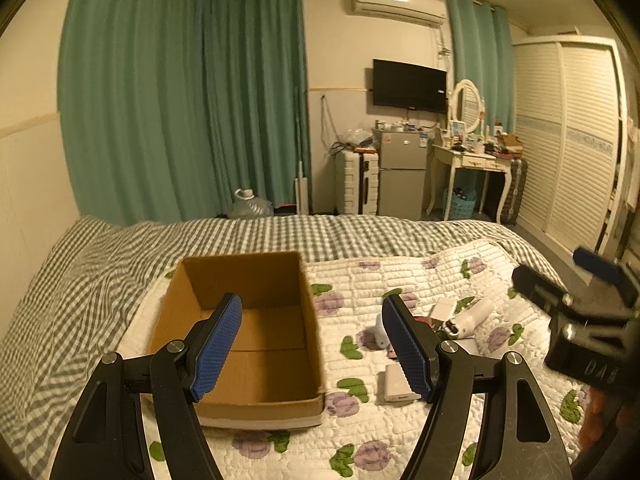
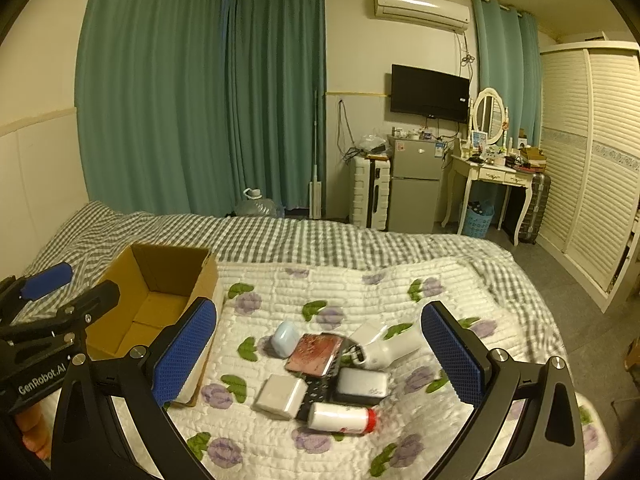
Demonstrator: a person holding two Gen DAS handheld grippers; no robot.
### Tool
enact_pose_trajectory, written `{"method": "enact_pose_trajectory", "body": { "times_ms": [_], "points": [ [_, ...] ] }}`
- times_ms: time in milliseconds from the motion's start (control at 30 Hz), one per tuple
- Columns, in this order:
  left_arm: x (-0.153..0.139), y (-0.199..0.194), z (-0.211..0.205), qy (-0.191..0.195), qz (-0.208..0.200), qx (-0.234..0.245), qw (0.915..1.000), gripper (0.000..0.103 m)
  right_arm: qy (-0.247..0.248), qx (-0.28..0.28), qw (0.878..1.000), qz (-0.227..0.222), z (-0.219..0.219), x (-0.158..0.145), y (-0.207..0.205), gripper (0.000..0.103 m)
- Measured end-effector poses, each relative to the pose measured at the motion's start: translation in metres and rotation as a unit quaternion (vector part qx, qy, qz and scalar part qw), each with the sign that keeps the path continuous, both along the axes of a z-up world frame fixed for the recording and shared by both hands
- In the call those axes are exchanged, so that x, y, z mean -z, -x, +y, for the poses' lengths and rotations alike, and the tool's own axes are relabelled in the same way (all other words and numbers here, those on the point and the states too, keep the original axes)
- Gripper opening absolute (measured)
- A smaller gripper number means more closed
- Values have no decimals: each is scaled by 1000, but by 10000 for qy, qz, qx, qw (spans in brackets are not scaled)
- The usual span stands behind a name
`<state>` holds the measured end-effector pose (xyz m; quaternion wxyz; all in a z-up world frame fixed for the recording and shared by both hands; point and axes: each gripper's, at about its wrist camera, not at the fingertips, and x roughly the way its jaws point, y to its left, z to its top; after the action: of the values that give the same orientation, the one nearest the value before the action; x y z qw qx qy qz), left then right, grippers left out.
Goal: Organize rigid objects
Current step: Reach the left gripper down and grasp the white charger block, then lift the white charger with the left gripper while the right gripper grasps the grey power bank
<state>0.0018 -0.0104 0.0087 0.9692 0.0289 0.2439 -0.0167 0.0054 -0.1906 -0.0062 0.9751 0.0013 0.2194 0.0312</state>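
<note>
Both grippers, left gripper (image 1: 312,346) and right gripper (image 2: 320,356), gape over a floral quilt (image 2: 352,280) (bedroom, seemingly dim).

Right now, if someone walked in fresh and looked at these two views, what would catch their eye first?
Probably the open cardboard box, empty inside, sitting on the flowered quilt toward the left. To its right lies a tight cluster of small items, among them a pale blue case, a white bottle with a red cap and a white block. Both the left gripper and the right gripper hover open, holding nothing.
</note>
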Motion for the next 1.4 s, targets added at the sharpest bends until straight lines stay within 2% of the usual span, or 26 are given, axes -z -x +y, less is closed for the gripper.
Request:
{"method": "enact_pose_trajectory", "body": {
  "times_ms": [167,300,433,533,667,767,1000,1100,1133,1167,1200,1300,1400],
  "points": [
    [6,-15,-30,-151,174,374,9990,75,140,224,9996,97,-38,-16,-6,103],
    [30,-35,-57,-301,552,503,9968,75,558,265,9977,276,-69,-12,-22,103],
    [72,-52,-83,-418,1141,613,9907,75,891,178,9942,579,-89,13,-40,103],
    [114,-66,-102,-511,1662,781,9817,75,672,39,9928,993,-98,41,-55,103],
    [152,-85,-111,-450,2103,815,9732,75,713,-240,9853,1531,-92,66,-68,103],
    [168,-96,-113,-409,2216,808,9709,75,780,-386,9809,1741,-86,80,-75,103],
    [194,-110,-107,-93,2639,907,9602,73,911,-527,9727,2070,-75,100,-87,103],
    [194,-111,-105,2,2678,956,9587,72,895,-502,9703,2190,-75,105,-91,103],
    [195,-112,-105,-22,2688,991,9581,70,889,-492,9693,2237,-74,107,-92,103],
    [194,-111,-106,-3,2700,1079,9568,58,887,-477,9682,2289,-73,109,-94,103],
    [193,-111,-105,73,2735,1152,9549,52,879,-470,9674,2328,-72,111,-95,103],
    [188,-109,-104,40,2708,1154,9557,52,836,-437,9645,2466,-69,117,-100,103],
    [174,-104,-99,-56,2402,1015,9654,52,745,-380,9626,2578,-67,123,-105,103]
  ]
}}
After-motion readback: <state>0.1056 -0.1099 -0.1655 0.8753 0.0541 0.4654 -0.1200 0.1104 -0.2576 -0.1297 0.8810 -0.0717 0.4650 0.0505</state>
